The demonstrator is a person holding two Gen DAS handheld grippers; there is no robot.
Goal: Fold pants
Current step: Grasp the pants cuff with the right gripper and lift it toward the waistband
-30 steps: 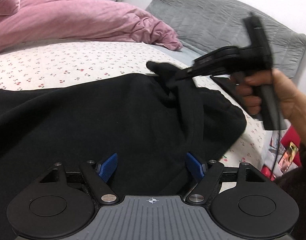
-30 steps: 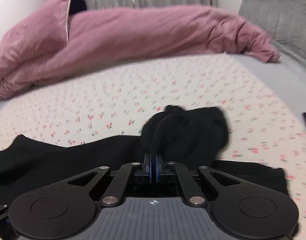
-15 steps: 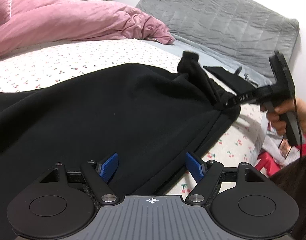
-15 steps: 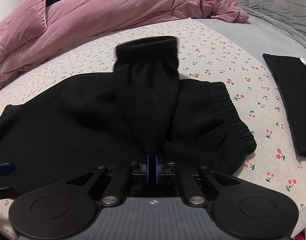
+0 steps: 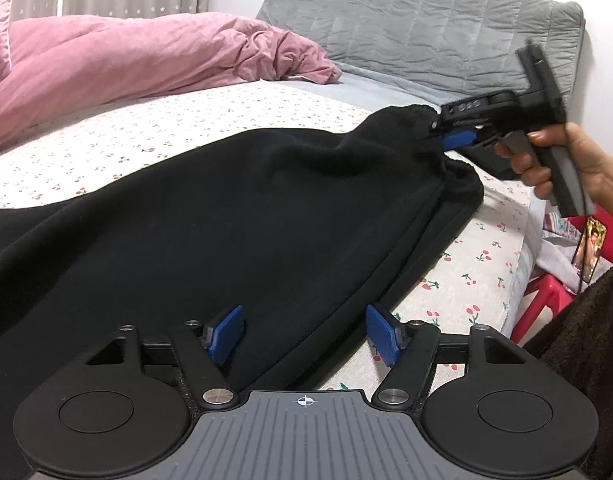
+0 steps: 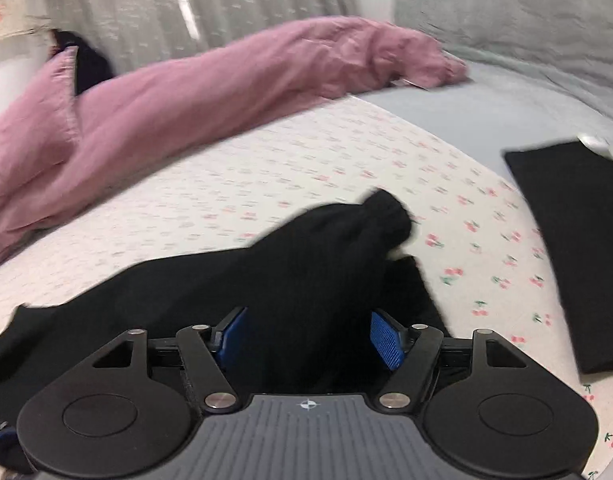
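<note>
Since the earlier frame, the right gripper has carried the trouser cuff over to the waistband; its jaws are opening, fabric loose between them. The left gripper, jaws closing around unpinched fabric, rests at the pants on the bed. Align edges before withdrawing.

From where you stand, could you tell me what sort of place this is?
Most likely a bedroom: black pants lie on a bed with a cherry-print sheet, a pink duvet bunched behind, and a grey padded headboard.
</note>
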